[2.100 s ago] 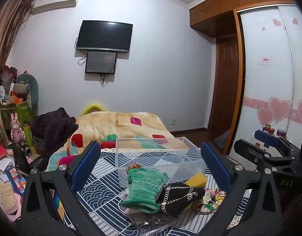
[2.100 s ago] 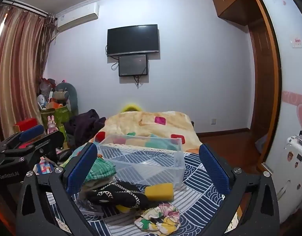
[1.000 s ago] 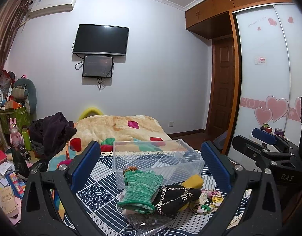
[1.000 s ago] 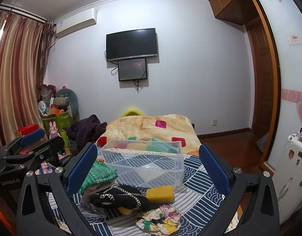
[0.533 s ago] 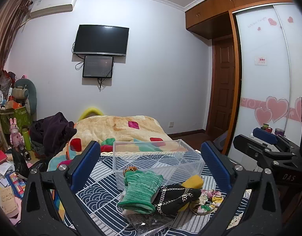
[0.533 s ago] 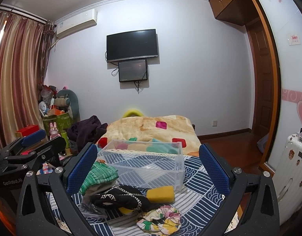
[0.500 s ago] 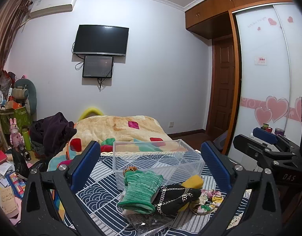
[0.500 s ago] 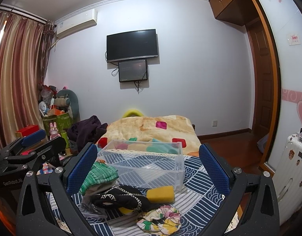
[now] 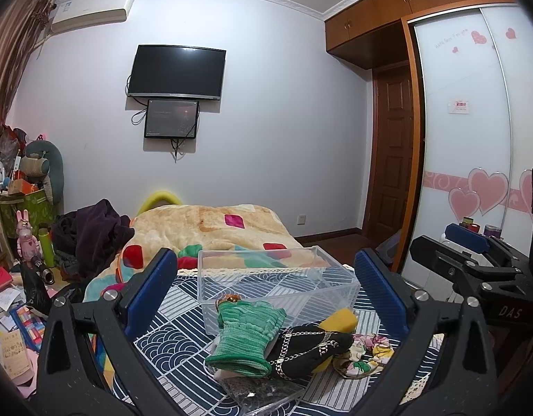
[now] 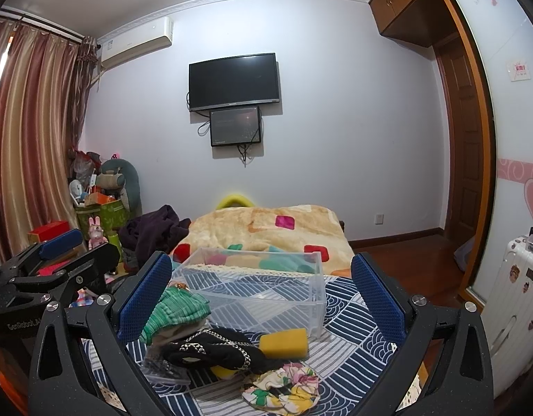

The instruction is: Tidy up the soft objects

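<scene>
A pile of soft things lies on the blue patterned cloth in front of an empty clear plastic box [image 9: 276, 277] [image 10: 259, 287]: a green knit glove [image 9: 247, 336] [image 10: 176, 310], a black item with chain trim [image 9: 311, 346] [image 10: 211, 350], a yellow sponge [image 9: 339, 320] [image 10: 283, 343] and a floral cloth [image 9: 365, 353] [image 10: 283, 384]. My left gripper [image 9: 266, 298] is open and empty, held above and before the pile. My right gripper [image 10: 263, 298] is open and empty, likewise hovering. Each gripper shows at the edge of the other's view.
A clear lid or bag [image 9: 263, 393] lies under the pile at the front. Behind the box is a bed with an orange patterned blanket [image 9: 214, 228]. Clutter and toys [image 9: 27, 242] stand at the left; a wardrobe [image 9: 474, 138] and white suitcase [image 10: 516, 294] at the right.
Both grippers have tilted up slightly since two seconds ago, so the pile sits lower in view. In the last half second nothing has visibly moved.
</scene>
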Demonstrator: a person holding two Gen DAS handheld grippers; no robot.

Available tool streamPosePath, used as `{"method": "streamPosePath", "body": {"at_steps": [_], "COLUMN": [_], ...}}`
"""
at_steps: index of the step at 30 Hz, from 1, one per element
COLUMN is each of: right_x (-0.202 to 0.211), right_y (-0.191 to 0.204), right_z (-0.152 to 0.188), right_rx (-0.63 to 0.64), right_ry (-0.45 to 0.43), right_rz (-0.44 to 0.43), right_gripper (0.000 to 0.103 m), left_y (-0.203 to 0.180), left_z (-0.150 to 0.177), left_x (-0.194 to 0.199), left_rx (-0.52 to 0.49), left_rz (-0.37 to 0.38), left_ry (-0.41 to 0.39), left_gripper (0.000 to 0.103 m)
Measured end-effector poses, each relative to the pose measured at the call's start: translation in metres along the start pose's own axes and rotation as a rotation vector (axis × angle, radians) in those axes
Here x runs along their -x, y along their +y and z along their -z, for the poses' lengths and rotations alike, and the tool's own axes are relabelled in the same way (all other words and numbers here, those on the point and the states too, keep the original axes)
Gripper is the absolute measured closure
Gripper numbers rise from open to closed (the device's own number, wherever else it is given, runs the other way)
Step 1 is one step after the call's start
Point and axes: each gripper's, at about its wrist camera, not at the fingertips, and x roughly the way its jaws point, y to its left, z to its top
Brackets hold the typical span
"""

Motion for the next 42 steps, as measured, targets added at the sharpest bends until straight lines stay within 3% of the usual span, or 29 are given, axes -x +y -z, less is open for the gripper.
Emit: {"method": "streamPosePath", "body": {"at_steps": [20,27,35,39,42], "right_x": [0.001,-0.004,-0.033,-0.052,-0.064], "right_y": [0.001,-0.005,-0.025,-0.034,-0.036], "right_z": [0.000,0.002,0.022,0.037,0.049], "right_rx": [-0.001,0.008,-0.039,-0.072,-0.093], "right_ry": [-0.003,0.030,0.158,0.230,0.289], "right_rz": [-0.001,0.006,0.037,0.038,0.032], "right_gripper": [0.000,0.000,0.000,0.003,0.012], "left_y": [-0.002,0.004,0.028,0.038,0.037], "left_z": [0.002,0.014,0.041,0.053,0.060], "left_x": [-0.003,-0.022,-0.056,-0.071,-0.082], "left_rx": [0.004,0.005,0.074,0.116,0.125], "left_rz": [0.009,0.034,0.004,0.008,0.022], "left_ry": [0.018,0.108,0.231,0.279,0.323], "left_gripper": [0.000,0.000,0.000,0.015,0.025]}}
